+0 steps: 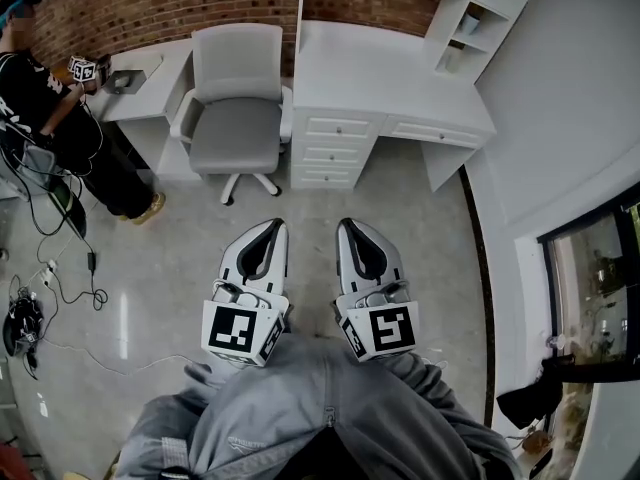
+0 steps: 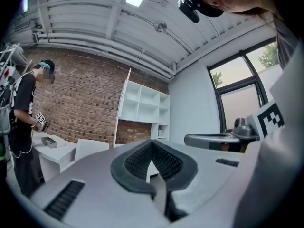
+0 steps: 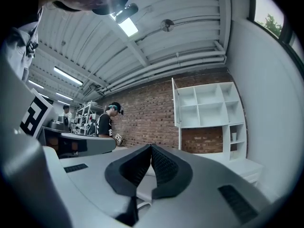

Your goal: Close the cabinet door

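The white wall cabinet [image 3: 209,103] hangs over a white desk [image 1: 380,68] against the brick wall, its compartments showing. Its tall door [image 3: 175,103] stands open and sticks out towards me; the head view shows that door [image 1: 300,8] edge-on, and the left gripper view shows the same door [image 2: 121,109] beside the cabinet [image 2: 145,103]. My left gripper [image 1: 275,225] and right gripper [image 1: 346,225] are held side by side close to my body, pointing level at the desk from well short of it. In both, the jaws meet at the tips with nothing between them.
A grey office chair [image 1: 237,98] stands left of the desk's drawers [image 1: 335,148]. Another person [image 1: 40,98] with a marker cube stands at a second desk at far left. Cables [image 1: 60,268] lie on the floor there. A dark-framed window [image 1: 590,288] runs along the right wall.
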Action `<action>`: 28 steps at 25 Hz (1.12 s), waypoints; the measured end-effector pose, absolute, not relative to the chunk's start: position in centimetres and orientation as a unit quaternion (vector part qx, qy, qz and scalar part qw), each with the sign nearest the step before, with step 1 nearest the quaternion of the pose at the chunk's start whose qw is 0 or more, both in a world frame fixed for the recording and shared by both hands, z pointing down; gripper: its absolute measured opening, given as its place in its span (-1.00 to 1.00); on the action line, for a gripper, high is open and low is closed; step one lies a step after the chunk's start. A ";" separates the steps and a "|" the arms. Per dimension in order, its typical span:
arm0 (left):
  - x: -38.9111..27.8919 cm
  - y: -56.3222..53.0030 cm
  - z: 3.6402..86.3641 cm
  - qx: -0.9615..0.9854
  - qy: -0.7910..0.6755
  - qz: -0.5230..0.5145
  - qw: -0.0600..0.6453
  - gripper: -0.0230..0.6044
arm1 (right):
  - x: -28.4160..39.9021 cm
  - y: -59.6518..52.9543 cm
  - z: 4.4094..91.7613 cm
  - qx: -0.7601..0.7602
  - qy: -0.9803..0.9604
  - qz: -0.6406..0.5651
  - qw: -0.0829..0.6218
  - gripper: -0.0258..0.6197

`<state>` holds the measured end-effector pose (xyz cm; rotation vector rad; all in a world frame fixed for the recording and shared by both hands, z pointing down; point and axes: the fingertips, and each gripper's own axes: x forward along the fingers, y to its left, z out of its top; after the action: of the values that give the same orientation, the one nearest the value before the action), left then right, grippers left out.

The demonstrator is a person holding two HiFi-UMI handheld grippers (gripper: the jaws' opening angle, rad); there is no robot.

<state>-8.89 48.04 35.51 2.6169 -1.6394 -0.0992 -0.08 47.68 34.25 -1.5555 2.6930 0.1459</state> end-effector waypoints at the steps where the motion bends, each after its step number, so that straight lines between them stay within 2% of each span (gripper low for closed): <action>1: -9.1 47.1 35.4 0.847 -0.530 -0.032 0.026 -0.92 | -0.4 46.7 34.2 -0.500 0.865 0.048 0.013 -0.84; 17: -13.4 34.1 35.6 0.868 -0.495 -0.024 0.026 -0.92 | -4.1 34.6 34.3 -0.552 0.832 0.050 0.013 -0.84; 28: -14.9 30.9 36.5 0.880 -0.472 -0.028 0.028 -0.92 | -5.9 31.7 35.1 -0.569 0.821 0.046 0.011 -0.84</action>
<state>-14.92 30.91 36.46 2.7171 -1.4577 -0.0877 -5.90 31.74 35.12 -1.7742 2.5609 0.1445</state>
